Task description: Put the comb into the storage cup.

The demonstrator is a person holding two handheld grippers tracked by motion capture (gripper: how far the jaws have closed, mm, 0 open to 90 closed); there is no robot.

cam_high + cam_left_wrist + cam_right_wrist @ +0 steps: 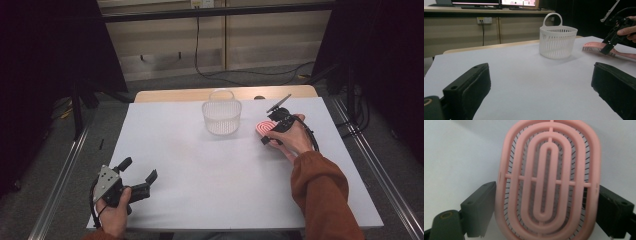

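Note:
A pink oval hairbrush [263, 126] lies bristles down on the white table sheet [210, 175], right of a white slotted basket [221, 117] with a loop handle. My right gripper [270, 132] is over the brush. In the right gripper view its two black jaws press against both long sides of the brush head [547, 180], so the right gripper [547, 206] is shut on it. My left gripper [138, 169] rests at the near left of the table, jaws wide apart and empty [541, 87]. From there I see the basket [557, 41], the brush [594, 46] and the right gripper [607, 47].
The basket stands at the far middle of the table, a hand's width left of the brush. A wooden table edge [190, 94] shows behind the sheet. Metal rails [372, 175] run along both sides of the table. Cables lie on the floor beyond.

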